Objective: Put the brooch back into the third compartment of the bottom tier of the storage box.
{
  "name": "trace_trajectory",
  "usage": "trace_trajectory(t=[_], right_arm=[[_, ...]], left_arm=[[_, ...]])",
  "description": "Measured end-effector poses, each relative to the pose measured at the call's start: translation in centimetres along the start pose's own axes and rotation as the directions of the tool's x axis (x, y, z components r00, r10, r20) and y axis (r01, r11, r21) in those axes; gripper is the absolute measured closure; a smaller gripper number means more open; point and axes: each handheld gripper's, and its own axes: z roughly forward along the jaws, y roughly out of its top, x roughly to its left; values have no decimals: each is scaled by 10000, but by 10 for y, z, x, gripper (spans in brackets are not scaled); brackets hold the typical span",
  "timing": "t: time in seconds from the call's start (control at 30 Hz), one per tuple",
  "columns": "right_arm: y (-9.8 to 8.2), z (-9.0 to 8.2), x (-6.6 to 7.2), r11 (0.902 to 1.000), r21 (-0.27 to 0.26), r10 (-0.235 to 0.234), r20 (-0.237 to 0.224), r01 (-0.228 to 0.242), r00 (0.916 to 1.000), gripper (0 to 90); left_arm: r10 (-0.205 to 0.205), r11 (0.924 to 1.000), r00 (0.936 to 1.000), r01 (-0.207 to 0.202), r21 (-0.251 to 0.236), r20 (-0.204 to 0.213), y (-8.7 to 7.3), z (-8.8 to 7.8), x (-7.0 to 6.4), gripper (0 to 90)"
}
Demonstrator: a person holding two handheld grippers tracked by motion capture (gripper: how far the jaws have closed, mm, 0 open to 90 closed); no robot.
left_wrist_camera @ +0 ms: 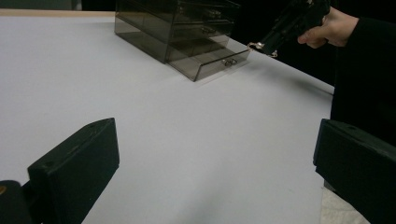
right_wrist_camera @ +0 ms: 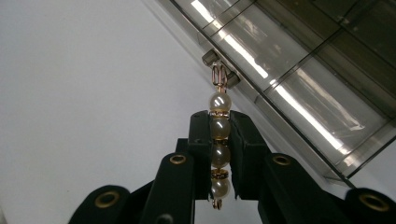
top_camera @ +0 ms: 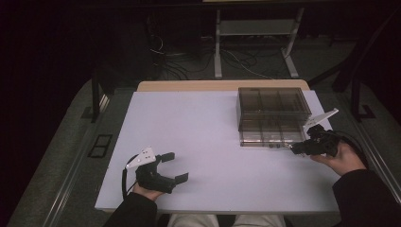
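Your right gripper is pinching a pearl strand tightly, just beside the smoky drawer box at the table's far right. Your left gripper is resting wide open and empty at the near left.

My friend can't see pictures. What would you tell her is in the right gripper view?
The black tongs are shut on a short string of pearl beads with gold links, held upright. Just beyond it is a smoky clear plastic drawer box on a white table, the beads' top ring close to a small drawer handle.
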Motion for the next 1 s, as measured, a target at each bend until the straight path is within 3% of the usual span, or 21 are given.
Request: trace_trajectory(t=[1.0], right_arm=[[16,-16,-21,9998,-175,17,518,-8,9987,788]], left_arm=[[-17,10000,10000,17,-65,47,0,0,-1,0]])
